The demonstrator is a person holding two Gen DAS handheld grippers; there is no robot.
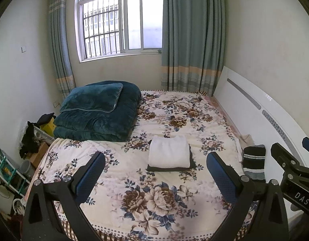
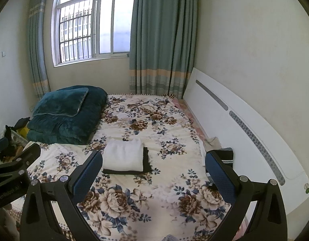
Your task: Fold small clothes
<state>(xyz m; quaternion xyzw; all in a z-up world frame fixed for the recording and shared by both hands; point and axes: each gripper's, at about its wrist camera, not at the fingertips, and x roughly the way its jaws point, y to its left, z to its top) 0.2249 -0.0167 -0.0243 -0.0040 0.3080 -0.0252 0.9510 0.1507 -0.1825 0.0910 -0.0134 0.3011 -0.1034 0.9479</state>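
A folded white garment (image 1: 169, 152) lies on a folded dark one (image 1: 192, 163) in the middle of the floral bed (image 1: 134, 180); the stack also shows in the right wrist view (image 2: 123, 156). A black striped garment (image 1: 254, 158) and a beige one (image 1: 247, 139) lie unfolded at the bed's right edge by the headboard, also seen in the right wrist view (image 2: 227, 153). My left gripper (image 1: 155, 172) is open and empty above the near bed. My right gripper (image 2: 153, 172) is open and empty, near the striped garment.
A folded teal quilt with a pillow (image 1: 98, 110) fills the far left of the bed. A white headboard (image 2: 244, 124) runs along the right. Clutter and boxes (image 1: 34, 140) stand on the floor to the left. Window and curtains are behind.
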